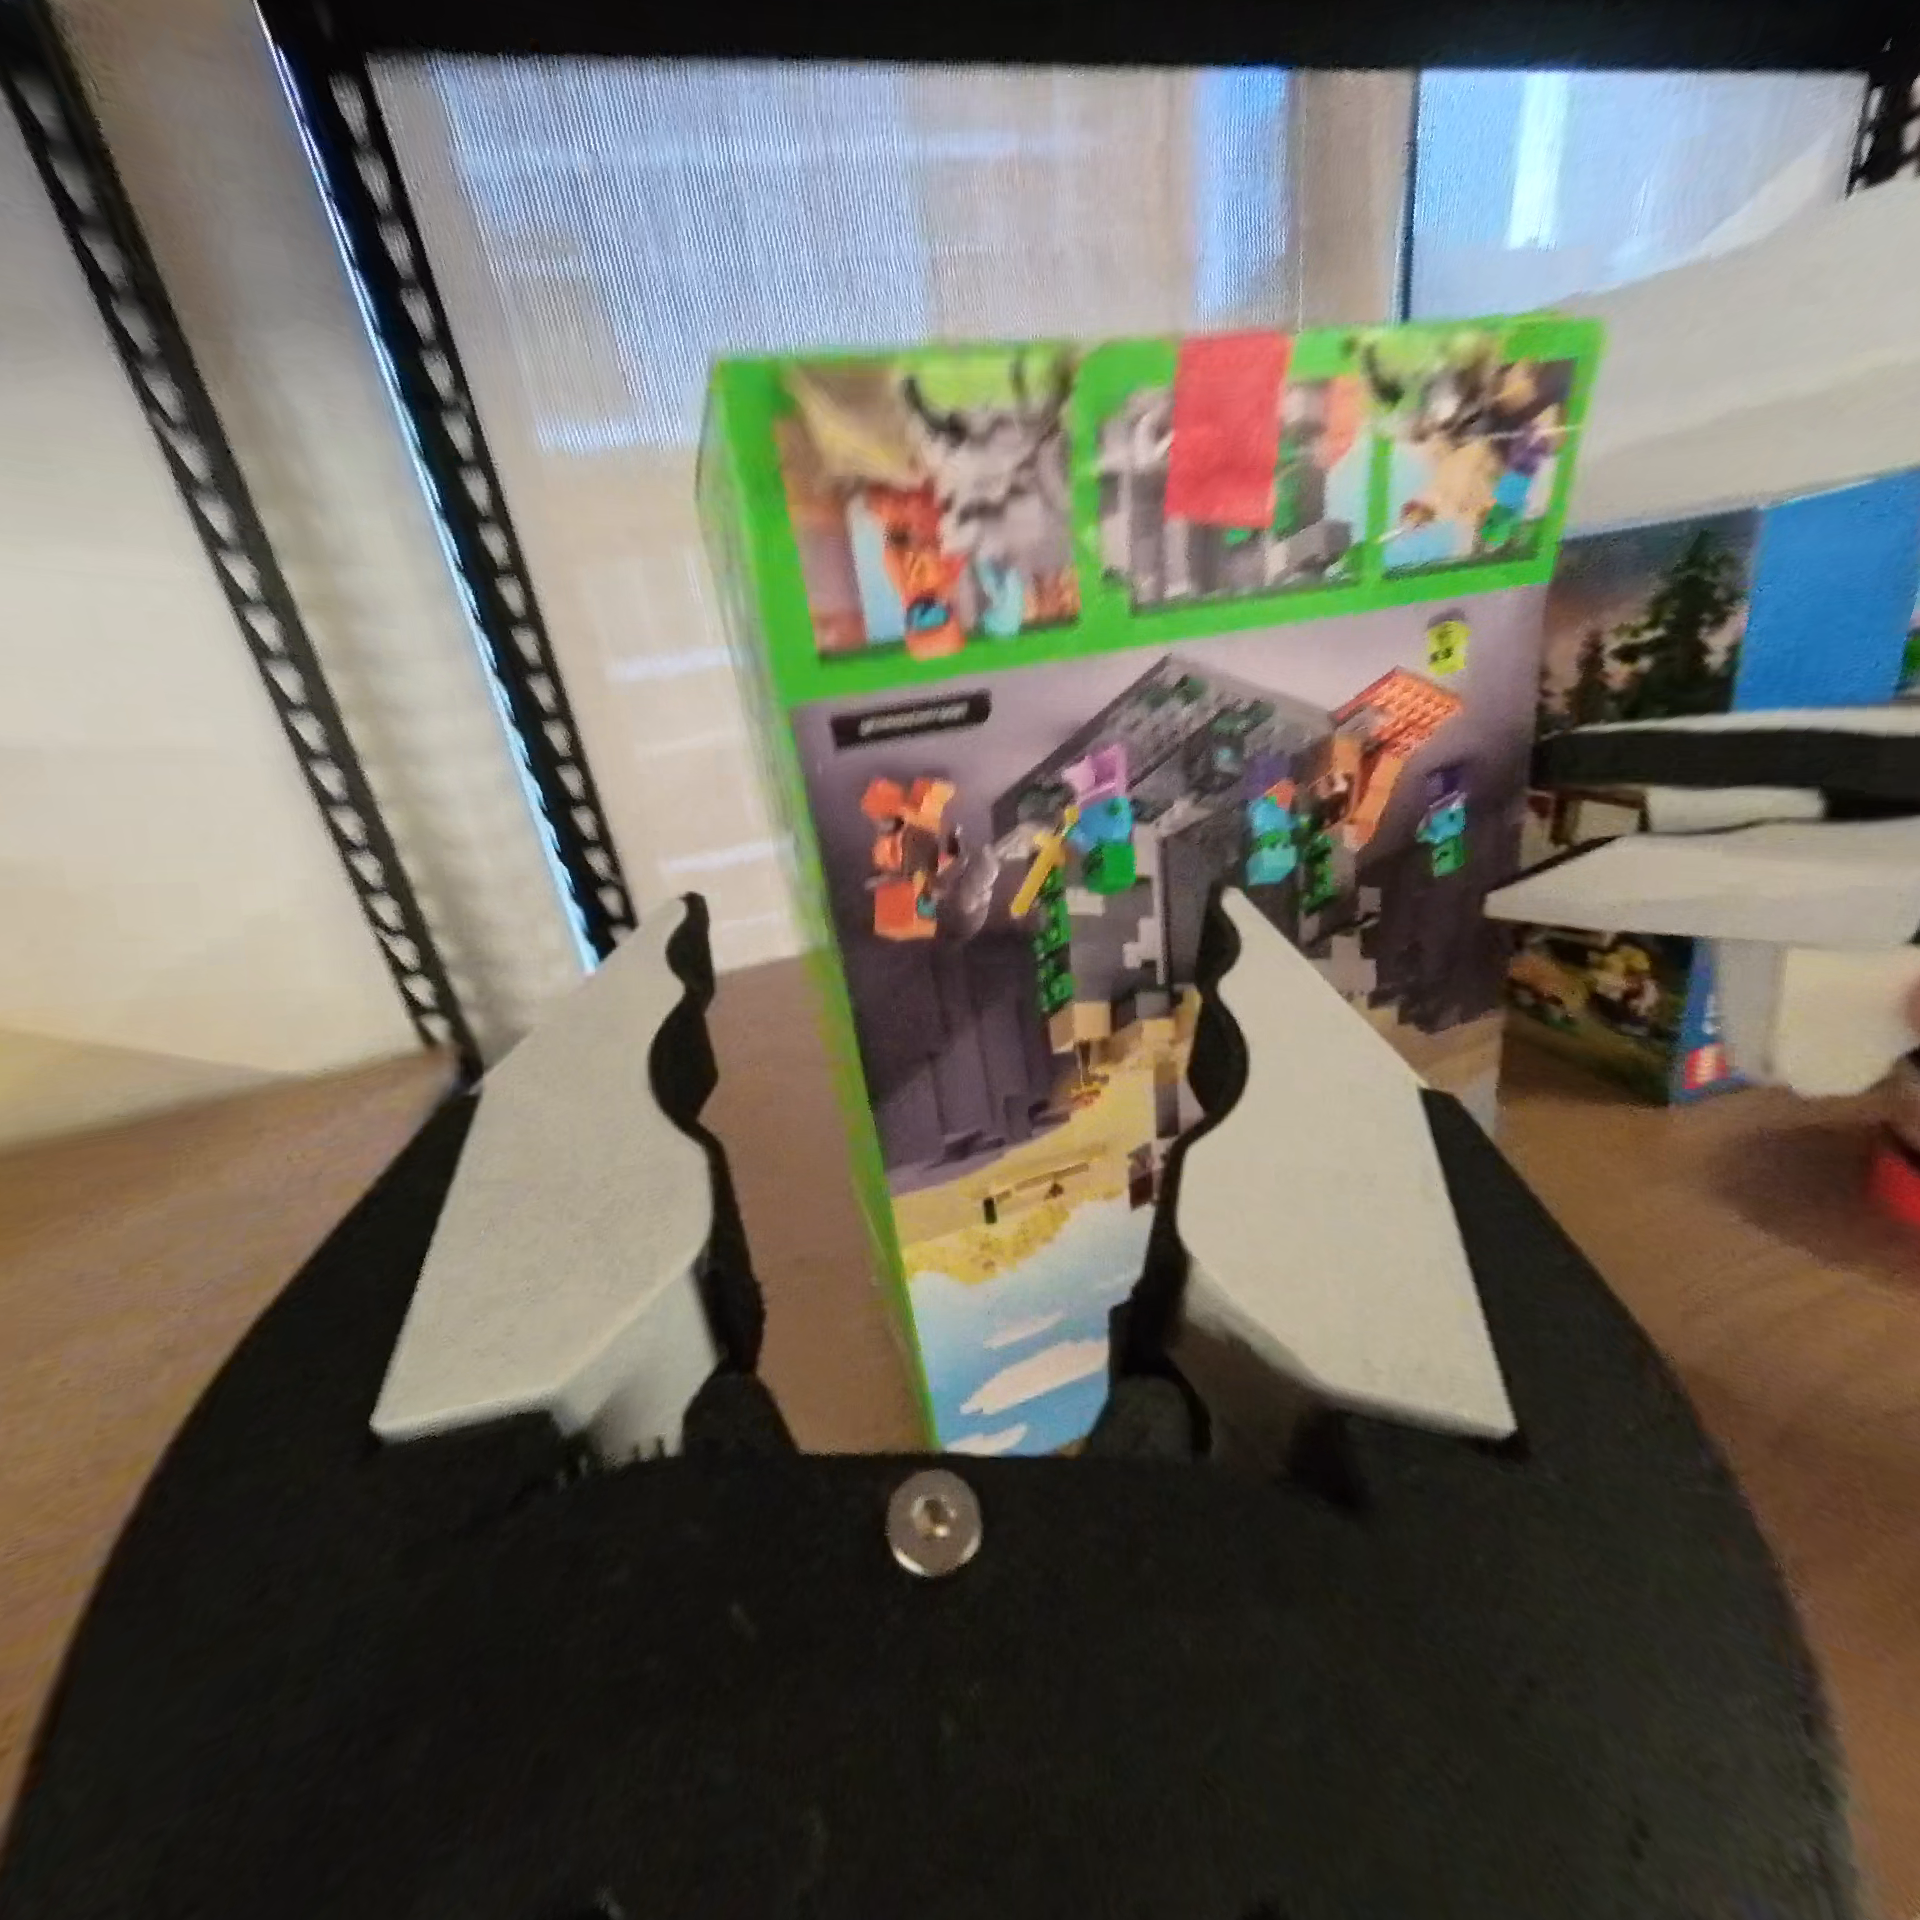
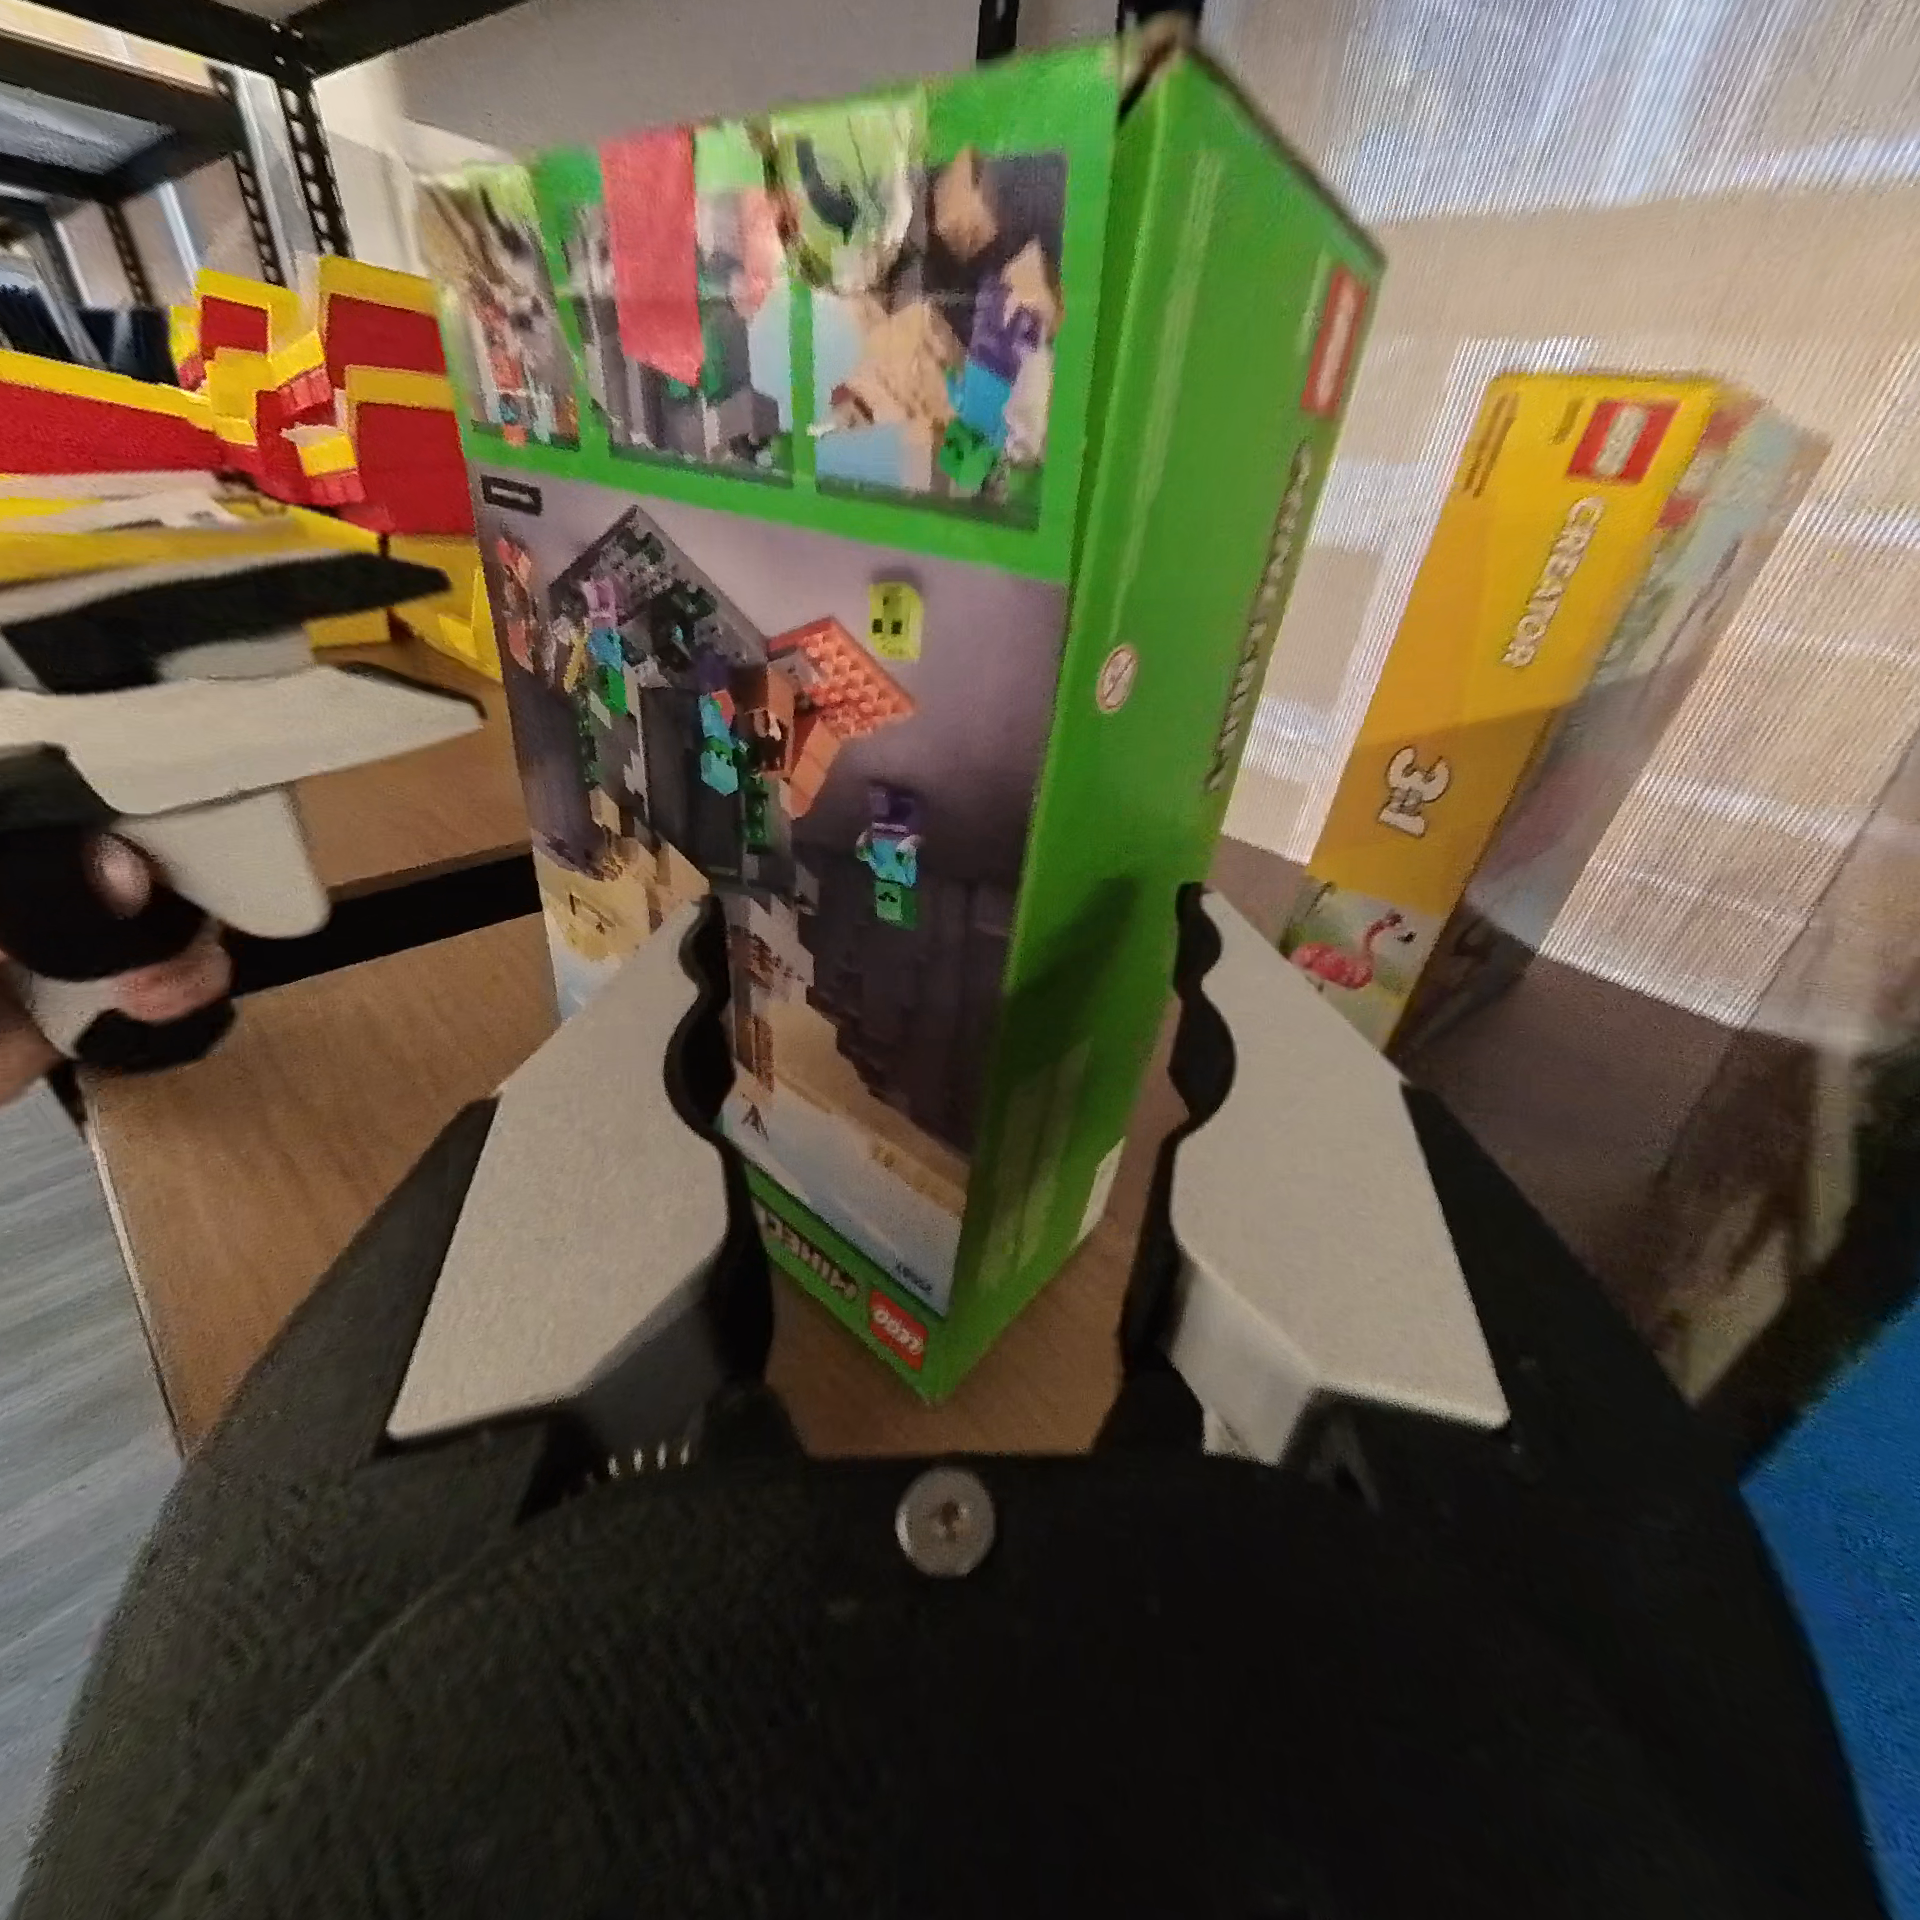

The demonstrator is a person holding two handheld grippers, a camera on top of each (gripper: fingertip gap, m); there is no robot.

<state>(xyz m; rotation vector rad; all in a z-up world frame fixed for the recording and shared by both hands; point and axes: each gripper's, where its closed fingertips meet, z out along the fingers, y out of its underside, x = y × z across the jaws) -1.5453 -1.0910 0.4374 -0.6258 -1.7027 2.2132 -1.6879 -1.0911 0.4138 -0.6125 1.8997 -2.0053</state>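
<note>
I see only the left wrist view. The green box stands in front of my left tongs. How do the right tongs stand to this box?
Observer: The right tongs are open, and a bottom corner of the green box shows between their tips.
Operator: Is something standing beyond the box on that side?
Observer: Yes, a yellow box stands upright to its right, apart from it.
Operator: And on the other side?
Observer: A red and yellow brick model sits farther left, behind the green box.
</note>
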